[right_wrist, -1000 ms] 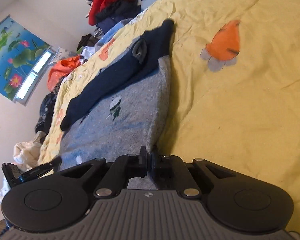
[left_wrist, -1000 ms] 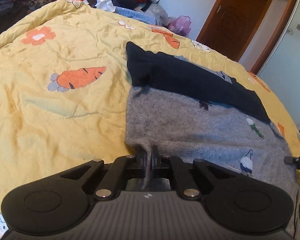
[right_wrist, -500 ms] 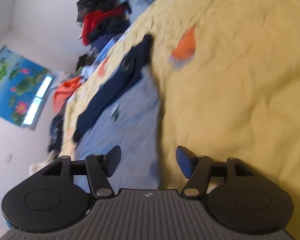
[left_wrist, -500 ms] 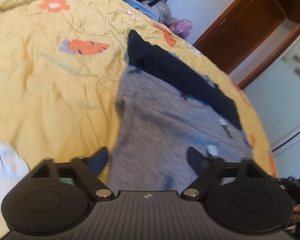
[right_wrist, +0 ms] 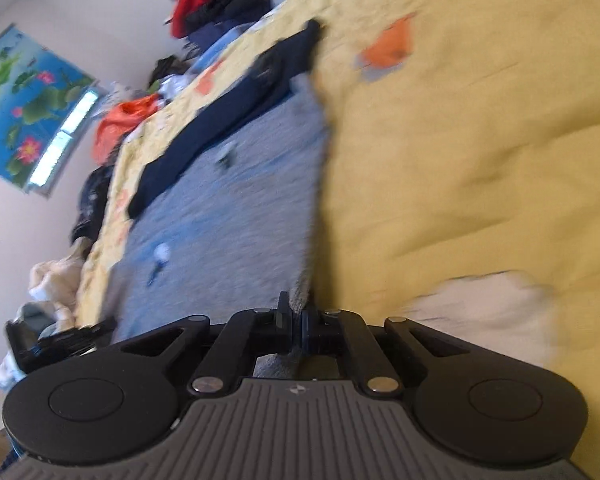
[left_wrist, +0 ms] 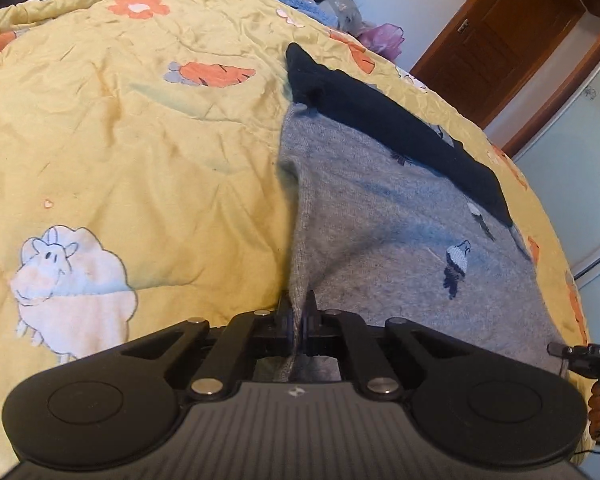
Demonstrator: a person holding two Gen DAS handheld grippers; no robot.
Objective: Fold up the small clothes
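Note:
A small grey knit sweater (left_wrist: 400, 232) with little bird patterns lies flat on the yellow quilt (left_wrist: 140, 152). A navy band of the garment (left_wrist: 380, 120) runs across its far edge. My left gripper (left_wrist: 299, 312) is shut on the near left edge of the grey sweater. In the right wrist view, blurred, the same sweater (right_wrist: 236, 208) fills the middle, and my right gripper (right_wrist: 298, 312) is shut on its near right edge. The navy band (right_wrist: 228, 116) lies at the far side. The right gripper's tip (left_wrist: 580, 354) shows at the left view's right edge.
The quilt has carrot (left_wrist: 216, 74), flower and sheep (left_wrist: 72, 284) prints. A pile of clothes (right_wrist: 216, 0) lies beyond the bed's far end. A brown door (left_wrist: 496, 40) stands at the far right. A window blind with flowers (right_wrist: 24, 108) hangs on the wall.
Both grippers were shut on the sweater's edge, opened half a second ago, shifted nearer along the garment, and are now shut again on its near edge.

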